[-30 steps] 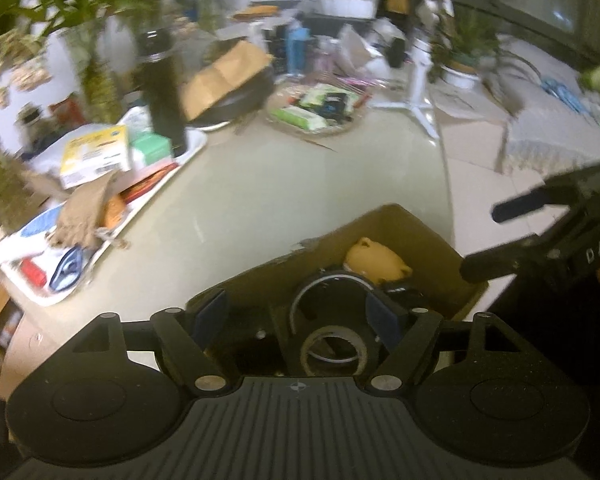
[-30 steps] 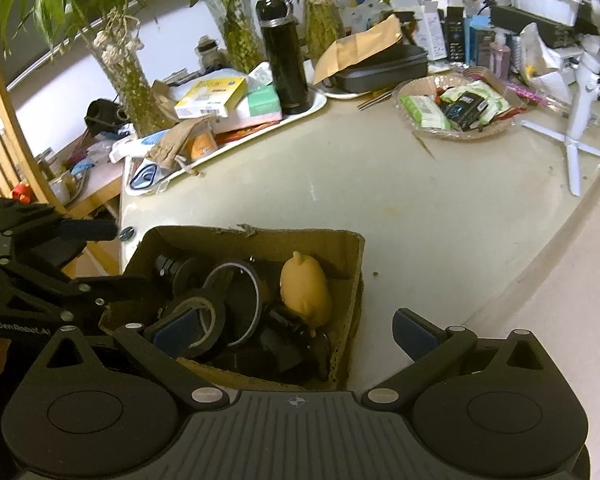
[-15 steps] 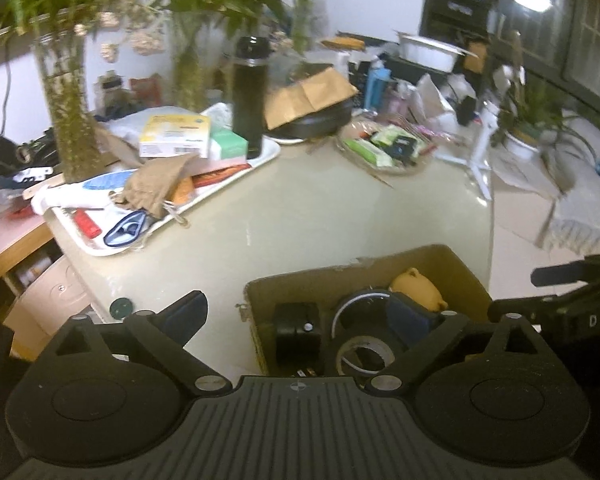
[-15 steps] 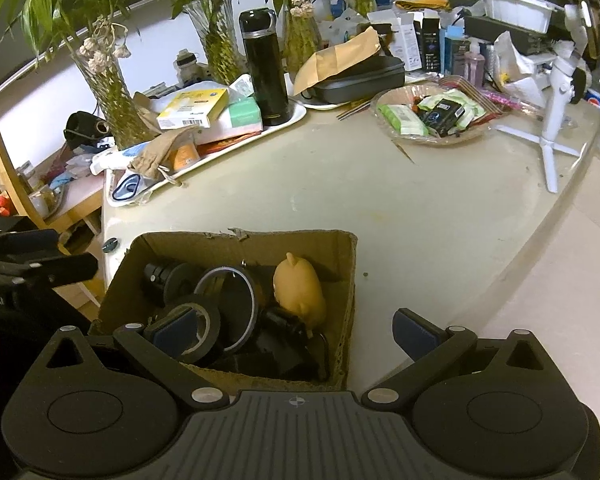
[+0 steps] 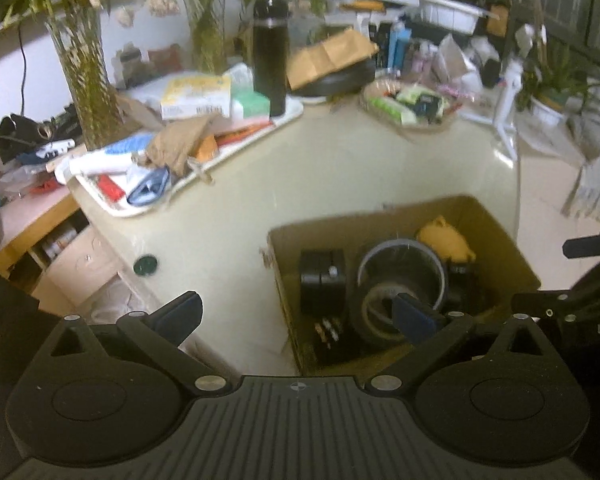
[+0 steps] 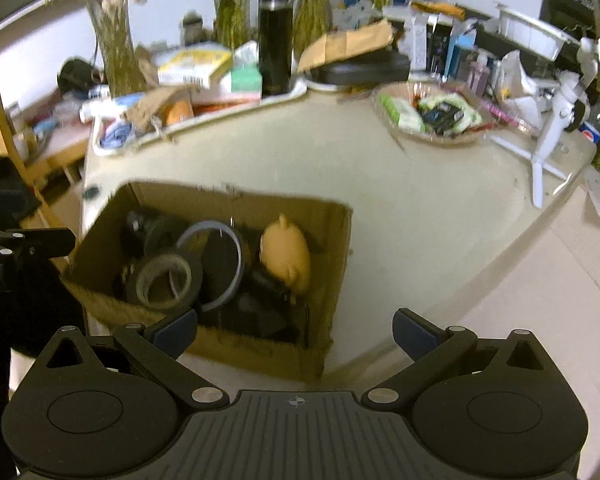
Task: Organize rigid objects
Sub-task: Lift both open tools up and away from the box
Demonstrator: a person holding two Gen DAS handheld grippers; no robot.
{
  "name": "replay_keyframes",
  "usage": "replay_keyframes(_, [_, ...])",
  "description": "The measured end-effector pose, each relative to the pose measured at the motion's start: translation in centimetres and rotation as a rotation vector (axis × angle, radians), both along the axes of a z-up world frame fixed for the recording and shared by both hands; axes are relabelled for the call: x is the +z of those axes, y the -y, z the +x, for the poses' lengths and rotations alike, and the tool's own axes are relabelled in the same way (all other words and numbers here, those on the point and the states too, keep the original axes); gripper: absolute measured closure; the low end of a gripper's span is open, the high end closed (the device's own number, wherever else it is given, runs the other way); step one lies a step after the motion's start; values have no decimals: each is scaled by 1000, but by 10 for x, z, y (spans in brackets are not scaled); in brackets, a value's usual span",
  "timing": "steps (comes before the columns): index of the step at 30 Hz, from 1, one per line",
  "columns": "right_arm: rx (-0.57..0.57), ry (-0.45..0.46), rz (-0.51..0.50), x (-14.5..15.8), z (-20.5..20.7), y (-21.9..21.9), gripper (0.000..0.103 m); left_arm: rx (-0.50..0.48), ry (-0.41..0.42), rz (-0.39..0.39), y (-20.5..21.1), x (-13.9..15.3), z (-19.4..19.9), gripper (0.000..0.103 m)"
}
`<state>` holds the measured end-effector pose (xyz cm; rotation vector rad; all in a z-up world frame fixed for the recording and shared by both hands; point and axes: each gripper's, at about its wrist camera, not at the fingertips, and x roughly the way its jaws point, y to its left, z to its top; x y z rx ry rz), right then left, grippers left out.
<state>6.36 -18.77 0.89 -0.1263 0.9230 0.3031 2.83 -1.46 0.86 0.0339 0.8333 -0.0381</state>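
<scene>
- Brown cardboard box (image 6: 336,240) sits on the pale table (image 6: 420,208) ahead of both my grippers, open at the top and holding the rigid objects.
- My left gripper (image 5: 296,318) has its jaws spread wide and holds nothing; the box's near-left corner lies between them, with the right fingertip over the box's contents.
- My right gripper (image 6: 294,330) is likewise wide apart and empty; the box's near-right corner sits just ahead of the gap, with the left fingertip at the near wall.
- Inside the box, ahead of my left jaws, I see a black blocky object (image 5: 322,276) against the left wall, a large dark ring with a pale rim (image 5: 402,268) in the middle, and a roll of tape (image 5: 380,312) right behind my right fingertip.
- A tan rounded figurine (image 6: 286,254) lies toward the box's far-right side, touching the ring.
- Farther out, beyond the jaws, a white tray (image 5: 148,210) carries papers and boxes, and a tall black flask (image 5: 270,56) stands at its far end.
- To the far right of the jaws a shallow dish of packets (image 6: 432,114) rests on the table, with a white tripod stand (image 6: 548,136) near it.
- In the left view my other gripper's dark body shows at the right edge; motion blur softens the finer detail.
</scene>
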Motion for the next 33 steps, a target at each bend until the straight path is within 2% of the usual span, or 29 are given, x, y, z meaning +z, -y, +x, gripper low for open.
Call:
replay_keyframes(7, [2,-96,-7,-20,-3,1,0,-16,-81,27,5,-14,-4,0])
replay_keyframes(12, [-3,-123,-9,-27,-5,1,0,-37,-123,46,11,-23,-7,0])
replay_keyframes(33, [-40,-122,8,-28,-6,7,0,-35,-132,43,11,-25,-6,0])
